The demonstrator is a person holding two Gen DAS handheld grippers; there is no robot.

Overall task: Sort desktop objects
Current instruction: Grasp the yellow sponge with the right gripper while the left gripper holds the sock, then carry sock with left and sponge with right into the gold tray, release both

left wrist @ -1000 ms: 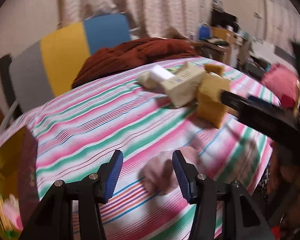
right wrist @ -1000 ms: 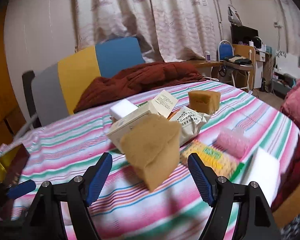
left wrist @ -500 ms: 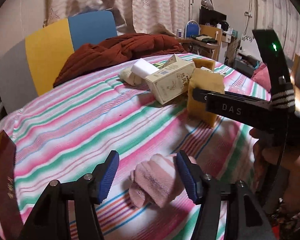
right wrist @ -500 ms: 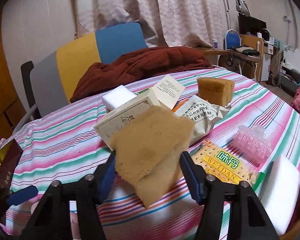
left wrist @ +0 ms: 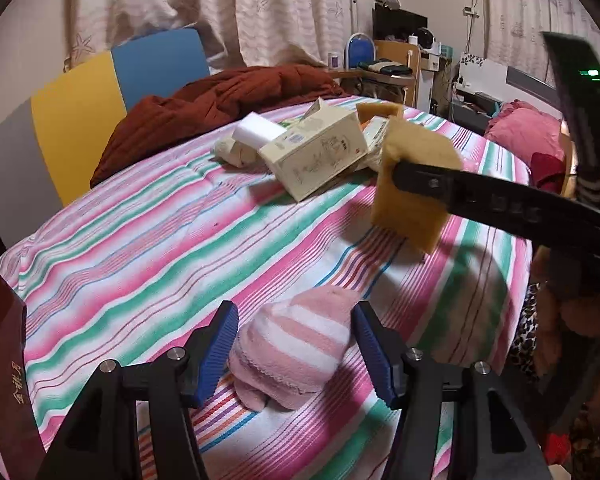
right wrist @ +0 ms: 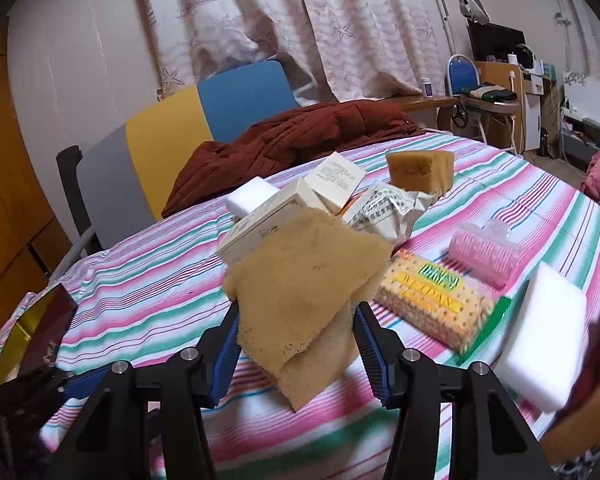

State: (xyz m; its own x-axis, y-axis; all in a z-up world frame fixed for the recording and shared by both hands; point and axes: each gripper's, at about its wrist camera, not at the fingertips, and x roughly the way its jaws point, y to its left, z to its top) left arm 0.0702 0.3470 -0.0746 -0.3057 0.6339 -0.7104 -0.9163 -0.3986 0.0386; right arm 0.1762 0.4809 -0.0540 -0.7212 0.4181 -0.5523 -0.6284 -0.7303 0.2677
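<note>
right gripper (right wrist: 296,344): closed on tan sponge (right wrist: 304,288), pads pressing both its sides; sponge lifted off counter, tilted
sponge seen from left view: sponge (left wrist: 414,184) pinched by the black right gripper arm, hanging above the striped cloth (left wrist: 148,240)
left gripper (left wrist: 294,346): open, blue pads on either side of pink sock (left wrist: 296,344); right pad touching or just beside it, left pad a little apart
sock: lying on cloth at near edge of counter, well apart from box
landmark, box (right wrist: 268,220): cream carton near centre of counter (right wrist: 540,184)
white block (right wrist: 250,200): touching box, on its far left
foil packet (right wrist: 384,208): just right of box
second sponge (right wrist: 420,168): beyond packet, far right of box
cracker pack (right wrist: 432,300): right of box, nearer the camera, flat on cloth
pink roller (right wrist: 486,252): just beyond cracker pack
white slab (right wrist: 540,332): right of cracker pack, at counter edge
brown blanket (right wrist: 300,132): behind box, on chair (right wrist: 168,136)
dark red box (left wrist: 4,360): far left of box, at counter edge
</note>
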